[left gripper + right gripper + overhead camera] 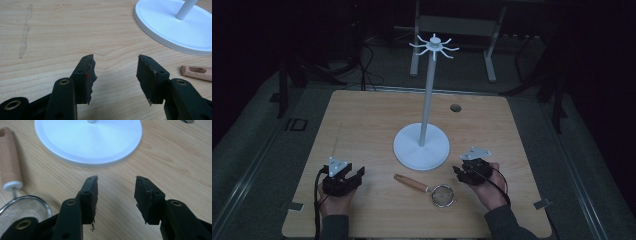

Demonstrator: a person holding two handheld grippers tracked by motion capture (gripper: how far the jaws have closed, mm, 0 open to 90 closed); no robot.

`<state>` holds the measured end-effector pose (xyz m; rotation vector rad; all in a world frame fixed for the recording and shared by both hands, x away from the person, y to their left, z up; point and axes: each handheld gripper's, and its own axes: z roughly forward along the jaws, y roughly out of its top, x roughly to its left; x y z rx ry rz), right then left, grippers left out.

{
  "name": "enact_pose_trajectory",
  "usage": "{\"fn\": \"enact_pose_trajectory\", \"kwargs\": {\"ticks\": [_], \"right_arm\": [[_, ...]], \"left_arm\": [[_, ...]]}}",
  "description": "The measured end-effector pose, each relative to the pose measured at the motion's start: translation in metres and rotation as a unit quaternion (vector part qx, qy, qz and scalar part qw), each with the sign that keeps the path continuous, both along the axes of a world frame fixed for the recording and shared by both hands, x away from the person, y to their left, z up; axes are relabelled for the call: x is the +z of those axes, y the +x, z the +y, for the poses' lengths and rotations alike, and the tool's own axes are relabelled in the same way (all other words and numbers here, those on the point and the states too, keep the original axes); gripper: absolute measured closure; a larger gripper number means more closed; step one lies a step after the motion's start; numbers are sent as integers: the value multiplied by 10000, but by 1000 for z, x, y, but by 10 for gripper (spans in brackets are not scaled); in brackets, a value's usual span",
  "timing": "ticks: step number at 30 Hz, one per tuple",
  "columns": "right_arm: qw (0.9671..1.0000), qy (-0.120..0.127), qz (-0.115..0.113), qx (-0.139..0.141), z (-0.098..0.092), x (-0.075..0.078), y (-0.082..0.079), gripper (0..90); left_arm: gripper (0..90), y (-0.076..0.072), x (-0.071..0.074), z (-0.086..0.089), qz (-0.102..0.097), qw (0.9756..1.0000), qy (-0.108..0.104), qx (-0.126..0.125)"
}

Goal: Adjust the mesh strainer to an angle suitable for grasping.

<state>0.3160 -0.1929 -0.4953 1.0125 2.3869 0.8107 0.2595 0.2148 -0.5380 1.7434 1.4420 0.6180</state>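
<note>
Low in the high view, both hands are resting on the table (362, 115), the left claw (357, 175) at lower left and the right claw (458, 171) at lower right, each gaping empty. Between them the strainer (443, 195) is lying, its mesh dim, its handle cropped in both gripper views.

Black two-jaw bodies are seen on the left gripper (357, 174) and right gripper (457, 170); grey three-cornered plates, brass-ringed screw holes, black cables and dark sleeves are shown.
</note>
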Motion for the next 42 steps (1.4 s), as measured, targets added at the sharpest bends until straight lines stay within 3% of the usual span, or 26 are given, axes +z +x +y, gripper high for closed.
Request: {"fn": "enact_pose_trajectory", "kwargs": {"ticks": [13, 19, 28, 42], "right_arm": [[9975, -370, 283, 536, 26, 10, 7, 510], [9940, -588, 434, 811, 43, 13, 7, 500], [9900, -805, 480, 1050, 59, 21, 10, 506], [9815, -1036, 692, 1452, 83, 16, 8, 545]], "left_arm": [[485, -1, 1, 3, -19, 10000, -59, 49], [485, -1, 1, 3, -18, 9999, -74, 65], [488, -2, 1, 5, -31, 9999, -102, 96], [490, -2, 1, 5, -36, 9998, -128, 130]]}}
